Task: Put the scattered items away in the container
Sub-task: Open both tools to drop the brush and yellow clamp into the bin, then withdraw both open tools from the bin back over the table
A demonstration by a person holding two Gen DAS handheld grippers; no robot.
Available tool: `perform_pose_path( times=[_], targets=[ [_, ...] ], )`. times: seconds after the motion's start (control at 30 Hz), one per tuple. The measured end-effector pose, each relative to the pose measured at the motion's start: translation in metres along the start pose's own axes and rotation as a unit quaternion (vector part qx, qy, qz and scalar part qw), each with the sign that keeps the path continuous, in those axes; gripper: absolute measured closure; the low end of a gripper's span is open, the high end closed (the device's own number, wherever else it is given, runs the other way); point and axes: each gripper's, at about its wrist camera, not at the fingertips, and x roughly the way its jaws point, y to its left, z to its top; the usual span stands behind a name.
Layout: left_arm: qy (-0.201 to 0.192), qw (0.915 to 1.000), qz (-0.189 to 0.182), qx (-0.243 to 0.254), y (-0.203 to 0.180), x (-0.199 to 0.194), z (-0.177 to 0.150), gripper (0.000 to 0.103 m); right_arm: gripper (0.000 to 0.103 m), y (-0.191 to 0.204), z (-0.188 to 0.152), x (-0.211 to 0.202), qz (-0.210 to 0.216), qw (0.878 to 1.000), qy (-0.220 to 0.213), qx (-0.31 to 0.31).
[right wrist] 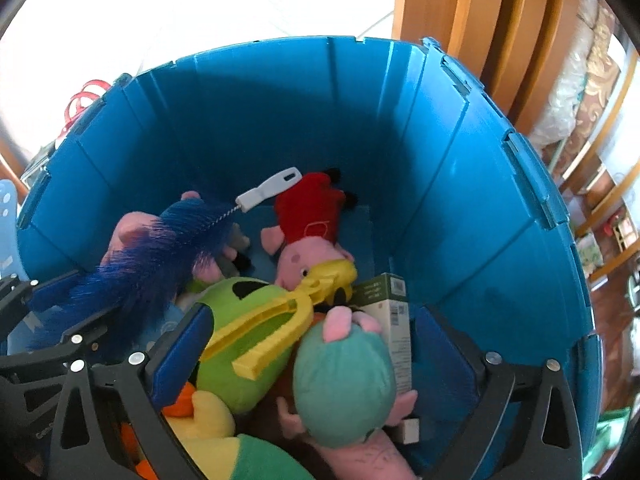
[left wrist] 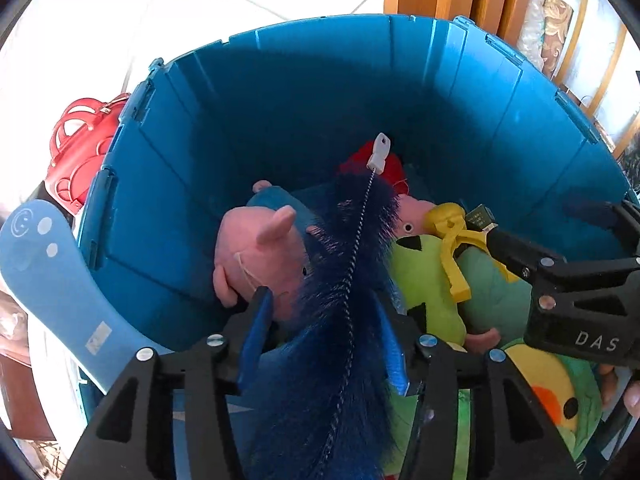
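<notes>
A blue plastic bin holds several plush toys. My left gripper is shut on a dark blue bottle brush with a white handle; it hangs over the bin above a pink pig plush. In the right wrist view the brush and the left gripper are at the left. My right gripper is open over a yellow plastic clip, a green plush and a white-green box. It shows at the right of the left wrist view.
A red handbag and a light blue flat piece lie outside the bin on the left. Wooden furniture stands behind the bin at the right. A red-dressed pig plush lies deep in the bin.
</notes>
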Motion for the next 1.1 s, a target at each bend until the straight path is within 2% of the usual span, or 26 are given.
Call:
perform_pose_path(
  times=[0.23, 0.5, 0.6, 0.83, 0.97, 1.1],
  targets=[
    [-0.015, 0.9997, -0.010, -0.018, 0.008, -0.008, 0.004, 0.053, 0.000, 0.004, -0.001, 0.003, 0.013, 1.000, -0.009, -0.004],
    [-0.034, 0.9993, 0.018, 0.004, 0.001, -0.045, 0.001, 0.053, 0.000, 0.005, -0.002, -0.016, 0.056, 0.998, -0.027, 0.006],
    [-0.043, 0.9989, 0.018, 0.006, 0.007, -0.066, -0.007, 0.053, 0.000, 0.006, -0.003, -0.027, 0.078, 0.996, -0.038, 0.007],
    [-0.068, 0.9963, 0.052, 0.005, 0.029, -0.114, -0.035, 0.053, 0.000, 0.009, -0.006, -0.060, 0.111, 0.991, -0.068, 0.001],
    [-0.087, 0.9946, 0.056, 0.000, 0.042, -0.141, -0.052, 0.051, 0.000, 0.022, -0.013, -0.090, 0.116, 0.989, -0.093, -0.016],
    [-0.102, 0.9939, 0.042, 0.008, 0.048, -0.155, -0.070, 0.051, 0.000, 0.038, -0.021, -0.118, 0.107, 0.987, -0.112, -0.033]
  ],
)
